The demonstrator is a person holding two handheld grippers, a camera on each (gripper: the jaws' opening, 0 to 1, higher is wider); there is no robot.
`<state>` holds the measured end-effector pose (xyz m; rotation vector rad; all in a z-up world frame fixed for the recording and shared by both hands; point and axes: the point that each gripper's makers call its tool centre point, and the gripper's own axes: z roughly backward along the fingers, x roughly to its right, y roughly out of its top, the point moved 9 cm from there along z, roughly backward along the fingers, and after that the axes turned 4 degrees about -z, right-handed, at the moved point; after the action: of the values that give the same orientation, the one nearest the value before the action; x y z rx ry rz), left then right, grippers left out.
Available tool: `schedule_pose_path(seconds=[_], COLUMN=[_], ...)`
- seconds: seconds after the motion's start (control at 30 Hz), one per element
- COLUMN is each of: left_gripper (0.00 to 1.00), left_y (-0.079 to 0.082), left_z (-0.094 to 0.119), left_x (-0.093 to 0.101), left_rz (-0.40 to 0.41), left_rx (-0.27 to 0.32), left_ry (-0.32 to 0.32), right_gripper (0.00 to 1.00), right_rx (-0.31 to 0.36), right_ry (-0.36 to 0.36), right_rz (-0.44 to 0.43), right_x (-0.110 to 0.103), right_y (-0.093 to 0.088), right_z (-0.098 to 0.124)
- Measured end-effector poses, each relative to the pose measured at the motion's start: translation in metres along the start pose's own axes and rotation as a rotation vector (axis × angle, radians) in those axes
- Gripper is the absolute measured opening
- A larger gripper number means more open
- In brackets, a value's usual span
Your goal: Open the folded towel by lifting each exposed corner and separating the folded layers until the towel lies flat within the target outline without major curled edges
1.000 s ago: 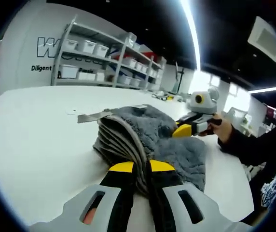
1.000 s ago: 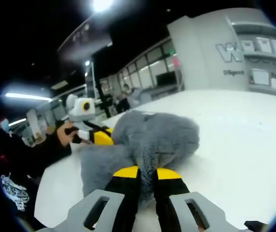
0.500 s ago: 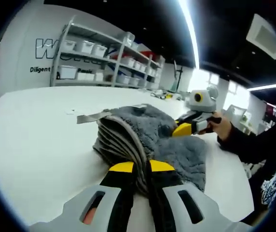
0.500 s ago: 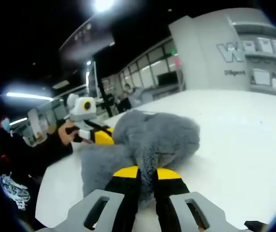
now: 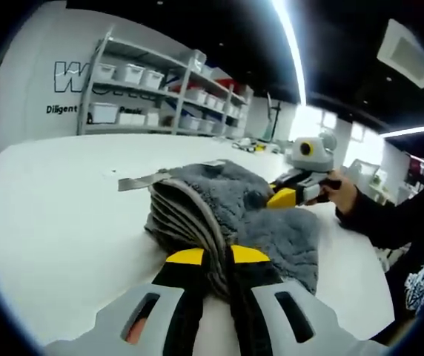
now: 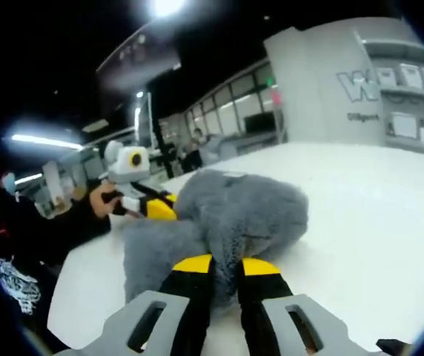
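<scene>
A grey plush towel (image 5: 219, 204) lies bunched on the white table (image 5: 56, 215), its folded edge showing as ribbed layers. My left gripper (image 5: 218, 256) is shut on the near edge of the towel. In the left gripper view my right gripper (image 5: 282, 197) comes in from the right, held by a hand, its yellow tips against the towel's far side. In the right gripper view the towel (image 6: 238, 211) rises as a rounded heap and my right gripper (image 6: 225, 265) is shut on its near edge. There my left gripper (image 6: 156, 208) shows beyond the heap on the left.
A strip of grey tape (image 5: 141, 180) lies on the table behind the towel. Shelves with white bins (image 5: 145, 89) stand along the far wall. A person's dark sleeve (image 5: 382, 222) reaches in from the right. Bare white table (image 6: 368, 215) spreads around the towel.
Almost nothing differs. Both grippers stay shut on the towel, and the right gripper view has shifted very slightly.
</scene>
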<state>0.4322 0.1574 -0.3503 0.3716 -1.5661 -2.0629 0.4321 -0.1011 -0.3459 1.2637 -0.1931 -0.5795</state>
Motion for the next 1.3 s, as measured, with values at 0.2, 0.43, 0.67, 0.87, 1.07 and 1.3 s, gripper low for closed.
schedule_pose_path(seconds=[0.2,0.43,0.67,0.87,1.07,1.3], left_gripper=[0.86,1.00,1.00,1.00,1.00,1.00], left_y=[0.019,0.013,0.018,0.018,0.021,0.021], left_z=[0.017,0.025,0.029,0.028,0.028,0.026], left_x=[-0.014,-0.028,-0.029,-0.032,-0.033,-0.036], left_rz=[-0.036,-0.069,-0.072,-0.079,-0.090,-0.098], left_rx=[0.091,0.014,0.039,0.032,0.048,0.046], left_ry=[0.162,0.308,0.346,0.362,0.376,0.388], right_gripper=[0.33,0.99,1.00,0.99,0.97,0.93], right_rx=[-0.002,0.025,0.034,0.032,0.039,0.046], right_ry=[-0.029,-0.217,-0.236,-0.257,-0.277,-0.296], right_rz=[0.081,0.088,0.071,0.047,0.038,0.004], right_x=[0.000,0.017,0.020,0.026,0.031,0.037], right_y=[0.006,0.010,0.011,0.010,0.011,0.010], right_z=[0.012,0.014,0.013,0.014,0.015,0.014])
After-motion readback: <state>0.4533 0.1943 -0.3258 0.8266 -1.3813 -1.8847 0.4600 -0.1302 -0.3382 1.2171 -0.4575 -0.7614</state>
